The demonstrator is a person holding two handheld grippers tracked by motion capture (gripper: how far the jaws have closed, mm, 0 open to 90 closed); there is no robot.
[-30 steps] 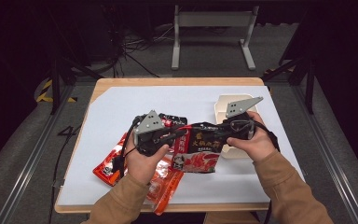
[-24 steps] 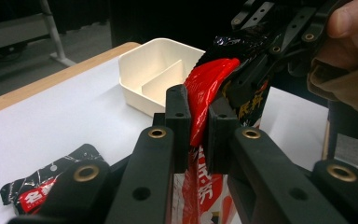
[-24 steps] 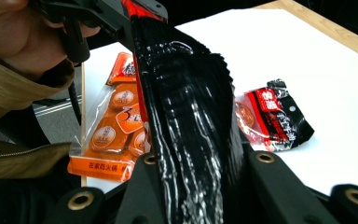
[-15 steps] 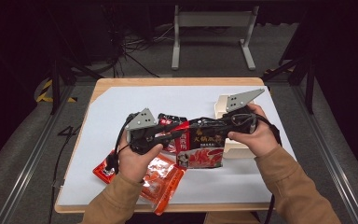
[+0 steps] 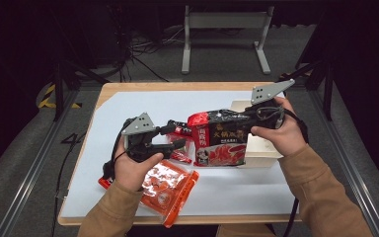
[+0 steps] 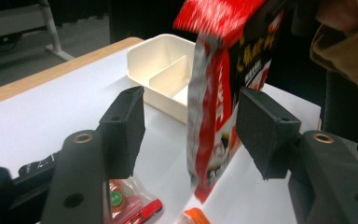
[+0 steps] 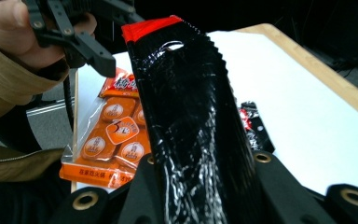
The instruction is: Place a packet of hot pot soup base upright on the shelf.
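Observation:
A large red and black snack bag (image 5: pixel 221 138) hangs above the table, and my right gripper (image 5: pixel 256 118) is shut on its right end. In the right gripper view both jaws (image 7: pixel 200 186) clamp the bag's shiny black back (image 7: pixel 191 107), having tightened a little. My left gripper (image 5: pixel 181 133) stands just left of the bag; its jaws have just been opening. In the left gripper view the bag's edge (image 6: pixel 214 112) stands between the open pads (image 6: pixel 126 126) without touching them.
A white divided box (image 5: pixel 261 148) sits behind the bag at the right (image 6: pixel 163 70). An orange packet (image 5: pixel 165 185) lies near the front edge, also in the right gripper view (image 7: pixel 116 135). Small red packets (image 5: pixel 180 150) lie under my left gripper. A white mat (image 5: pixel 143 106) covers the tabletop.
My left gripper has opened off the bag's left end and drawn back to the left. My right hand has lifted the bag higher above the table.

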